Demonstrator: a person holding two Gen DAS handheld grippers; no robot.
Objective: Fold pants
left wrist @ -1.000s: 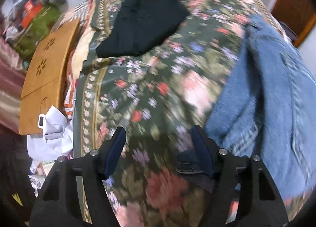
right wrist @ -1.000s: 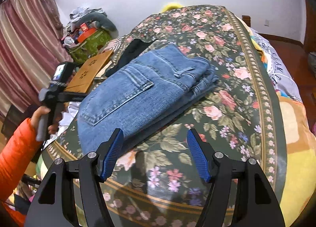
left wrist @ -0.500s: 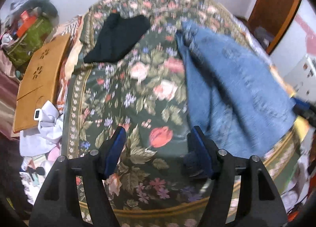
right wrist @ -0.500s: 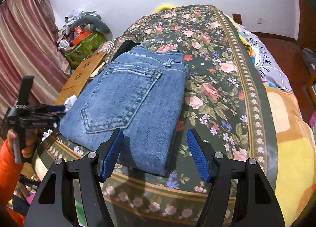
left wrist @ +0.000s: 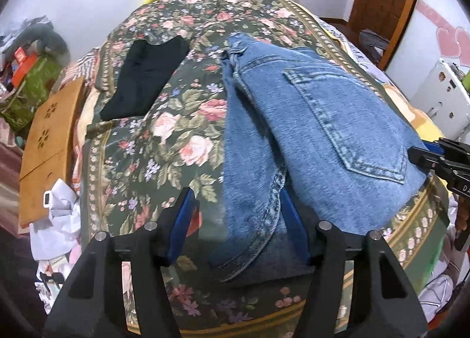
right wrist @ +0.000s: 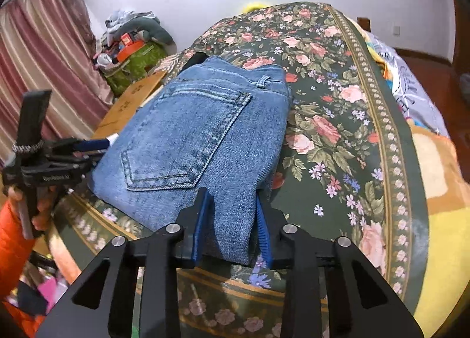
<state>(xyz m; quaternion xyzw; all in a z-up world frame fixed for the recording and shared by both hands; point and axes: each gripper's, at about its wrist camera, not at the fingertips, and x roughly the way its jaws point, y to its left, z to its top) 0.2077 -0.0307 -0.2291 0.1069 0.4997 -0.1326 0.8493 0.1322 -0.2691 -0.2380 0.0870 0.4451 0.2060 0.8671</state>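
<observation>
Pinches the near corner of the folded blue jeans (right wrist: 205,132) with the right gripper (right wrist: 232,200), blue pads drawn in narrow and pressed against the denim on both sides. Spreads the left gripper (left wrist: 235,194) wide, a hemmed trouser leg lying loose between its fingers and not clamped.

Flat on the floral bedspread (right wrist: 337,120), close to its near edge, back pocket up, waistband and belt loop toward the far end. Beneath the top fold, in the left wrist view, a second layer of denim sticking out toward the left.

Beyond the jeans on the same cover, well apart: a folded black garment (left wrist: 147,79). Beside the bed on the left: a wooden board (left wrist: 47,144) with flower-shaped cut-outs, and crumpled white cloth (left wrist: 58,211) just below it.

Seen from the right wrist camera: the left hand (right wrist: 38,205) in an orange sleeve (right wrist: 11,244), wrapped around the handle of its tool at the left edge of the jeans. On that tool's body, small white lettering, seemingly "DexRobot.AI" but too blurred to be sure. On the other tool, at the right edge of the left view, only "DA" readable. Printed letters on the pale sheet (right wrist: 411,94) to the right of the bedspread, not legible.
</observation>
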